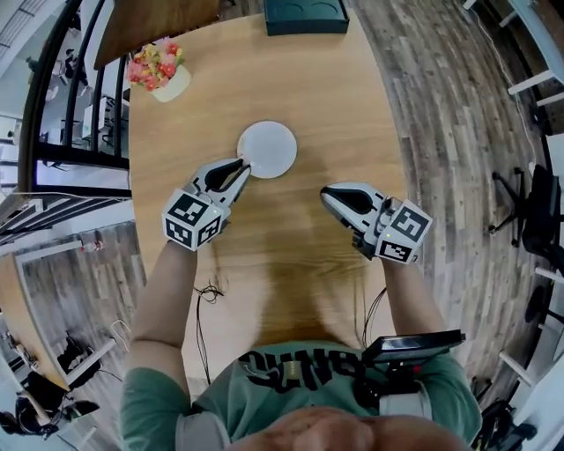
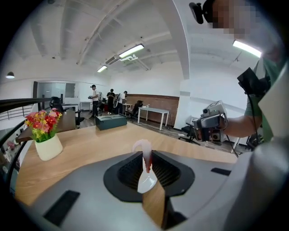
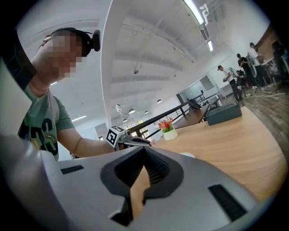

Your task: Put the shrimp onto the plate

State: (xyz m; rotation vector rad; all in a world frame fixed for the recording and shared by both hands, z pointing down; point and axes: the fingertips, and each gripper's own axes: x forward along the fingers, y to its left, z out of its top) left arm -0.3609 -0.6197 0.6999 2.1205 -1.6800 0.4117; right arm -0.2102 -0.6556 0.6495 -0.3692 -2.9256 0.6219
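A white round plate (image 1: pixel 267 149) lies in the middle of the wooden table (image 1: pixel 291 255). My left gripper (image 1: pixel 240 169) is shut on a pale pink shrimp (image 2: pixel 143 149) with a red tail, its tips right at the plate's left rim. In the head view the shrimp (image 1: pixel 248 162) shows only as a small speck at the jaw tips. The right gripper (image 1: pixel 328 195) hovers over bare wood to the right of and nearer than the plate, jaws shut with nothing between them. From the right gripper view, the left gripper (image 3: pixel 132 141) and a sliver of plate (image 3: pixel 188 155) are visible.
A white pot of red and yellow flowers (image 1: pixel 162 72) stands at the table's far left. A dark green box (image 1: pixel 306 15) sits at the far edge. A railing (image 1: pixel 53 106) runs along the left side. Cables (image 1: pixel 208 293) hang at the near edge.
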